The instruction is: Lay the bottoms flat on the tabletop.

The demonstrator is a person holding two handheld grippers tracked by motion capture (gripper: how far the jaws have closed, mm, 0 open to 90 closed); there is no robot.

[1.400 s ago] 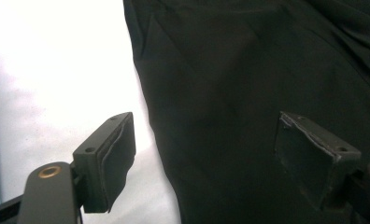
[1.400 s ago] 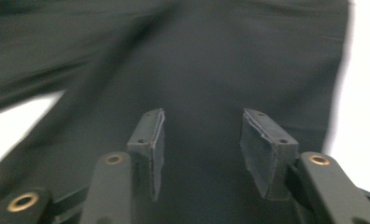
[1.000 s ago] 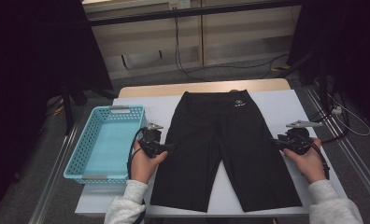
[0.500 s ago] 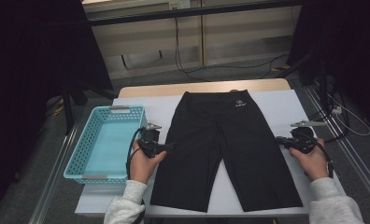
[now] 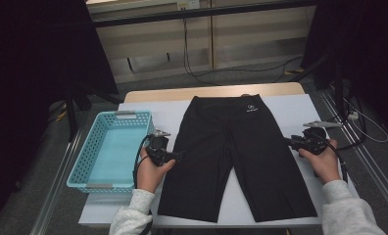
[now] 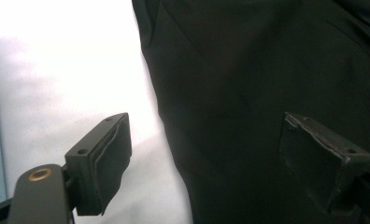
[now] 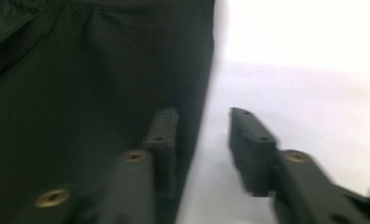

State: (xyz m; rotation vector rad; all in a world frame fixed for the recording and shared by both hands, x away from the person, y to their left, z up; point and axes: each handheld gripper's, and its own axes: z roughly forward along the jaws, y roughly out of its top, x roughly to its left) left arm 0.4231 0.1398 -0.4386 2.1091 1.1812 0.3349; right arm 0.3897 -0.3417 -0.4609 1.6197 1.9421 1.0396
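at the near edge of the high view, two grey sleeves are seen rising from the bottom, each hand gripping a black tool. the left gripper (image 5: 178,156) is held at the outer edge of the near left leg of the black shorts (image 5: 236,156), and in the left gripper view its fingers (image 6: 101,161) are spread wide, one over the white cover and the other over the dark cloth, so that the hem edge lies between them. the right gripper (image 5: 289,142) is held at the opposite side of the shorts, at the outer edge of the right leg; in the right gripper view its fingers (image 7: 163,140) are set fairly narrow but apart, the seam of the shorts running between them, and nothing is clamped. the shorts are laid flat in the middle of the table (image 5: 290,110), waistband far, legs toward the person, a small pale logo near the waist. a light blue basket (image 5: 89,152) is placed on the left part of the table, just beside the left hand. the table is covered in white, with a wooden strip shown at its far edge. beyond it, a grey floor with trailing cables (image 5: 202,73), pale wall panels and dark curtains at both sides are seen.
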